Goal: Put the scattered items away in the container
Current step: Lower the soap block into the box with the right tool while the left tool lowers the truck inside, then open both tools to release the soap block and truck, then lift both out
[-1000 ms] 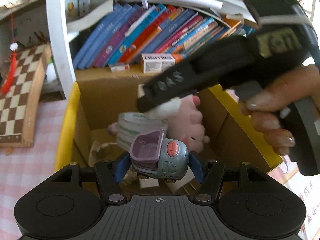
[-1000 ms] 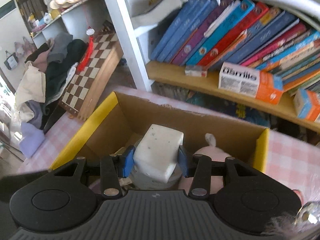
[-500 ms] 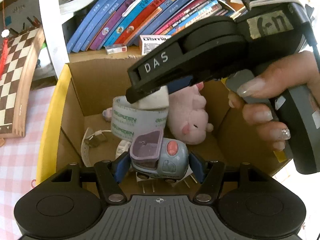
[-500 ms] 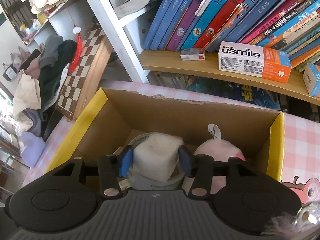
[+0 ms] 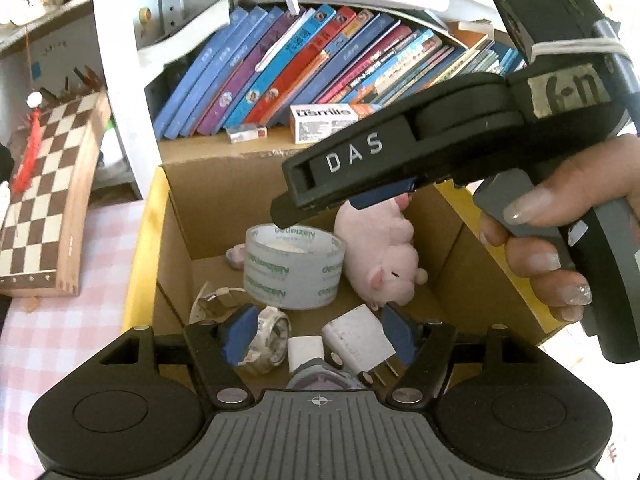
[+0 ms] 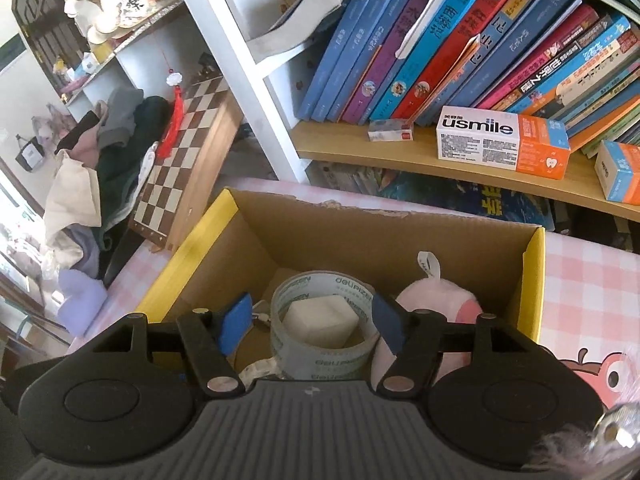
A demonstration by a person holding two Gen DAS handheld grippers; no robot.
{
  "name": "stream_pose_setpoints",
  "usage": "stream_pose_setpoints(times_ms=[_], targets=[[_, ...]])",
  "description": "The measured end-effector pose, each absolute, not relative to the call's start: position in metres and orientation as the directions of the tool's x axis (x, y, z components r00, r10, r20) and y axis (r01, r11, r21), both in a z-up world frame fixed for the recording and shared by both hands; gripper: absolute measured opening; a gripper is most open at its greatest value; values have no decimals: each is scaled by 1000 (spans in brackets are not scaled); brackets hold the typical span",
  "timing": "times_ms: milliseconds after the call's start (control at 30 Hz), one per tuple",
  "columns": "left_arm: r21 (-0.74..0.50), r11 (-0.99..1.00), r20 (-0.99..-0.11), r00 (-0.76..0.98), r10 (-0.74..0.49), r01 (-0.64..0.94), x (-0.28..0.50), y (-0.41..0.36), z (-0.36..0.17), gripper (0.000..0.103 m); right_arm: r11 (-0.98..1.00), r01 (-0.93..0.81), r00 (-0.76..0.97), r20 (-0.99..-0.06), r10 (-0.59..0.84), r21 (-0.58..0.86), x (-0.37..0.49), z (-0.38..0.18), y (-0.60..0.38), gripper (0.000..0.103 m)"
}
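The cardboard box (image 5: 224, 200) with yellow rims holds a big tape roll (image 5: 294, 268), a pink plush (image 5: 380, 256), a white charger (image 5: 358, 338), a small tape roll (image 5: 268, 338) and a grey-purple toy car (image 5: 320, 378), which is half hidden under my left gripper. My left gripper (image 5: 318, 332) hangs open over the box's near end, holding nothing. My right gripper (image 6: 311, 326) is open above the big tape roll (image 6: 320, 356). A white block (image 6: 320, 320) lies inside that roll. The pink plush (image 6: 440, 300) lies just to the right. A hand (image 5: 560, 240) holds the right gripper (image 5: 304, 204) above the box.
A bookshelf (image 6: 420, 152) with leaning books and a usmile carton (image 6: 500, 142) stands right behind the box. A folded chessboard (image 5: 44, 184) leans at the left on the pink checked cloth (image 5: 88, 280). Piled clothes (image 6: 92, 152) lie further left.
Both grippers have opened. The toy car left my left gripper and lies low in the box. The white block left my right gripper and sits inside the big tape roll.
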State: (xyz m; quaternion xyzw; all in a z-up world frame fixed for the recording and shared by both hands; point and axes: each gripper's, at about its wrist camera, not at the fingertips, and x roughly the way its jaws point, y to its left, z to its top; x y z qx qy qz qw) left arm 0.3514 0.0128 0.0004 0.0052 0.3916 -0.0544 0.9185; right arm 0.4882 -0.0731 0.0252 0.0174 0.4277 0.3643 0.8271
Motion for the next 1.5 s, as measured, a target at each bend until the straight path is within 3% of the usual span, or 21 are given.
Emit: stream_pose_setpoints(times_ms=[767,1133,1500], targets=[[-12,997,-601,796,-70,79,261,16,49,72,723,-643,493,-586,643,252,397,82,-111,66],[-64,997,-529,845,-72,45,187,31,62,77,793,-593,627,-537,565,141,301,95,-147,68],[-26,999,-532,845,-45,37,110,29,52,80,841,-536,700,-521,488,68,193,77,-174,69]])
